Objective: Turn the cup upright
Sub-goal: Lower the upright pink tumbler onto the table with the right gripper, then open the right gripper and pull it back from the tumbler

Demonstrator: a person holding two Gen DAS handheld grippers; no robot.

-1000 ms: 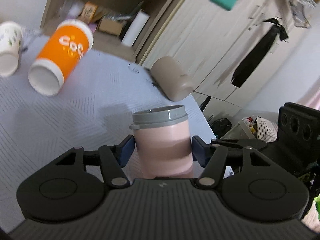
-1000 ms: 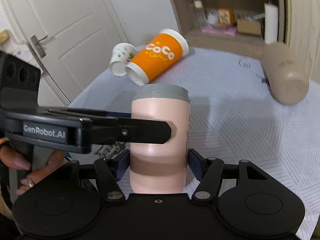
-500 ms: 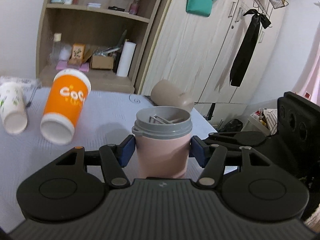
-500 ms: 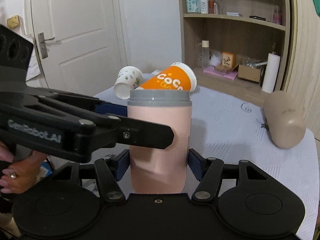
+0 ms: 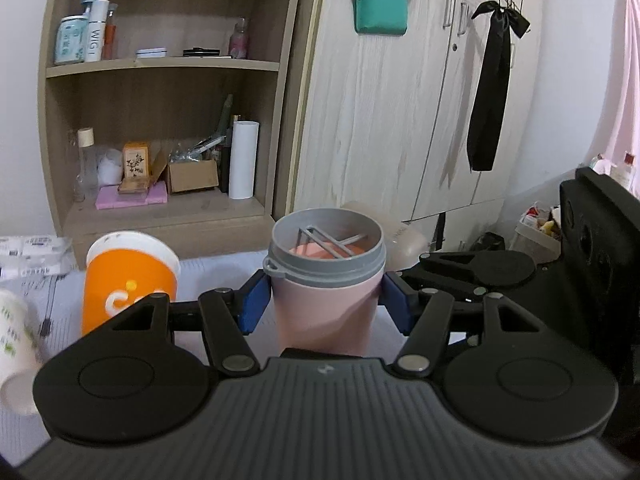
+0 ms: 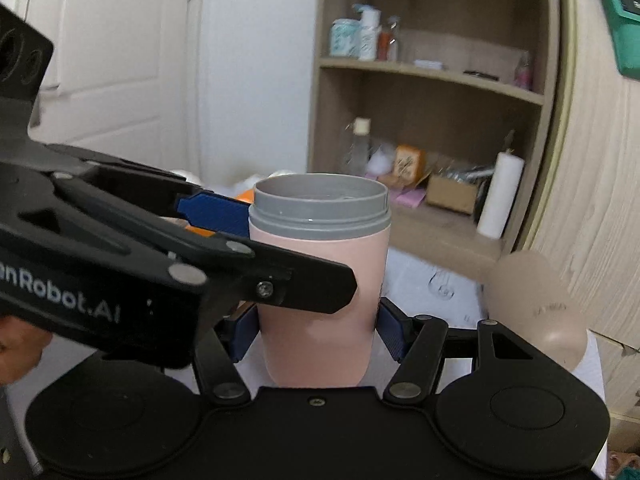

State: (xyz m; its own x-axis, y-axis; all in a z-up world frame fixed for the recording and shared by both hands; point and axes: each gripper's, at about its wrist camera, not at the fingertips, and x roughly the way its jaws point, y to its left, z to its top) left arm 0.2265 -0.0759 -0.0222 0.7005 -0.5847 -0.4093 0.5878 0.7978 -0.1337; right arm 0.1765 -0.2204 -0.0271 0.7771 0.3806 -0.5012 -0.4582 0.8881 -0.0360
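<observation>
Wooden shelf [image 5: 160, 200] behind white counter [image 6: 432, 280]. Pink cup [image 5: 326, 300] upright, mouth up, clamped between pads of both left hand-held gripper [image 5: 320, 306] and right hand-held gripper [image 6: 316, 330]. Orange cup [image 5: 126, 280] alongside.

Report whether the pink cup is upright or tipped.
Upright: the pink cup has its grey open rim facing up, body vertical between the left gripper pads.

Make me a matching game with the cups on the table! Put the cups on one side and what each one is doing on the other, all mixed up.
Cups:
1. pink cup
2. orange cup
3. beige cup

What it is doing:
A. lying on its side near the wardrobe
B. standing upright between the tool fingers
C. lying on its side, white rim showing

Pairs: 1-B, 2-C, 3-A
</observation>
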